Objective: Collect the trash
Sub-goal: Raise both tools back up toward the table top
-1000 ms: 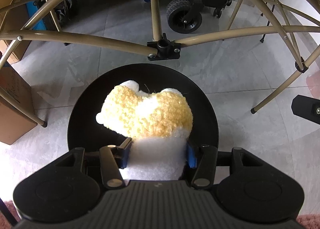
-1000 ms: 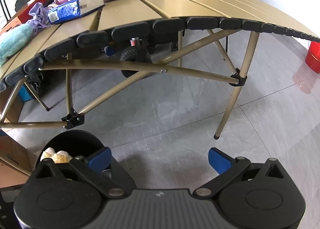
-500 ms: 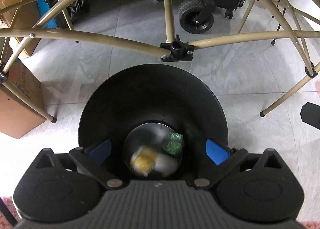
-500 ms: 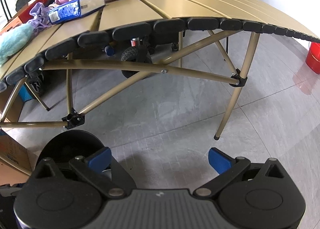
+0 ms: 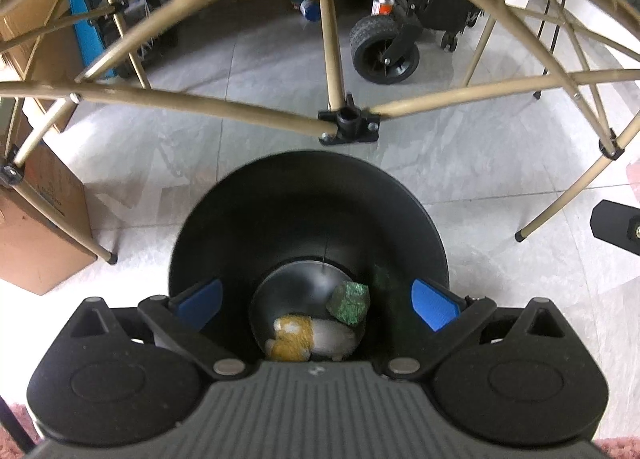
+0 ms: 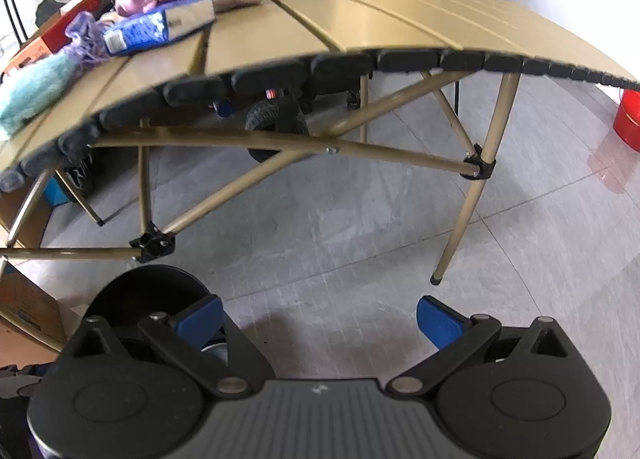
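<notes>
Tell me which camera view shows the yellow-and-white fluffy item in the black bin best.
The left wrist view: it looks straight down into the black bin, where the fluffy item lies at the bottom beside a green wad. The right wrist view shows only part of the bin, not its contents.

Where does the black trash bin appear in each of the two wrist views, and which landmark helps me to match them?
Left wrist view: the black trash bin fills the lower centre, under the open left gripper; a yellow-white plush piece and a green scrap lie at its bottom.
Right wrist view: the bin sits at the lower left, partly hidden behind the open right gripper.
Shared landmark: the black joint of the table frame, just beyond the bin's rim.
</notes>
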The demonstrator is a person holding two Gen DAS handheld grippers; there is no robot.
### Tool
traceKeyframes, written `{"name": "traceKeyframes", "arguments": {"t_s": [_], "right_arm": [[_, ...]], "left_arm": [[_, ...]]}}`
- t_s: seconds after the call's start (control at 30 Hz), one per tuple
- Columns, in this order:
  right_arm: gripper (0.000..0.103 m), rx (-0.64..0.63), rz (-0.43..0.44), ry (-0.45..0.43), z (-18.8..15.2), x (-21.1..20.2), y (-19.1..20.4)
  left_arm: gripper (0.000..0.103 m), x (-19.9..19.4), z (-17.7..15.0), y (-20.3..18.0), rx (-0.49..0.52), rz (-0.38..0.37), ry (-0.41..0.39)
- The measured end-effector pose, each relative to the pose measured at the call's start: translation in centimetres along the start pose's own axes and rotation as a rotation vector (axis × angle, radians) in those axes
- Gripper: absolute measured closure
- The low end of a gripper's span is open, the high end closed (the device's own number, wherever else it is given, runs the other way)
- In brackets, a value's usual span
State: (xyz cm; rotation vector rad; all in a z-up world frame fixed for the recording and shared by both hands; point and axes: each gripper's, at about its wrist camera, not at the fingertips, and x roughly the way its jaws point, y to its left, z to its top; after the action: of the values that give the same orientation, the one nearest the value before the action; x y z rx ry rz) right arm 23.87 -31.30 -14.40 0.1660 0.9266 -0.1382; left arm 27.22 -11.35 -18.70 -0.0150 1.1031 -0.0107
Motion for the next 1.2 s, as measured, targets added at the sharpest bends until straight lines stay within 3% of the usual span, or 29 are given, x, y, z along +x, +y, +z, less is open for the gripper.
{"name": "traceKeyframes", "arguments": {"t_s": [0.2,0.7,0.87,1.03,1.2], "right_arm": [[0.000,-0.003,0.031,-0.031,0.3,-1.3,0.1],[0.000,-0.050,0.147,-0.173,1.0,-7.2,1.0],[0.000,-0.053,0.195,-0.235,1.4,-9.0,1.1],[0.000,-0.036,0.258,-0.346,2.1,-10.7,1.1],[0.000,-0.037,0.308,-0.484,2.6,-12.1,1.3]], "left_arm": [[0.000,-2.3,-0.1,1.0,0.007,-0.027,-0.057],[0.000,-9.4,-1.2,3.5,0.056,-0.066,-0.360],[0.000,-12.1,-1.8,3.8,0.078,-0.113,-0.482],[0.000,-14.0,-1.1,3.9,0.071,-0.145,-0.577],[0.000,-15.7,0.1,4.5,0.046,-0.130,-0.678]]}}
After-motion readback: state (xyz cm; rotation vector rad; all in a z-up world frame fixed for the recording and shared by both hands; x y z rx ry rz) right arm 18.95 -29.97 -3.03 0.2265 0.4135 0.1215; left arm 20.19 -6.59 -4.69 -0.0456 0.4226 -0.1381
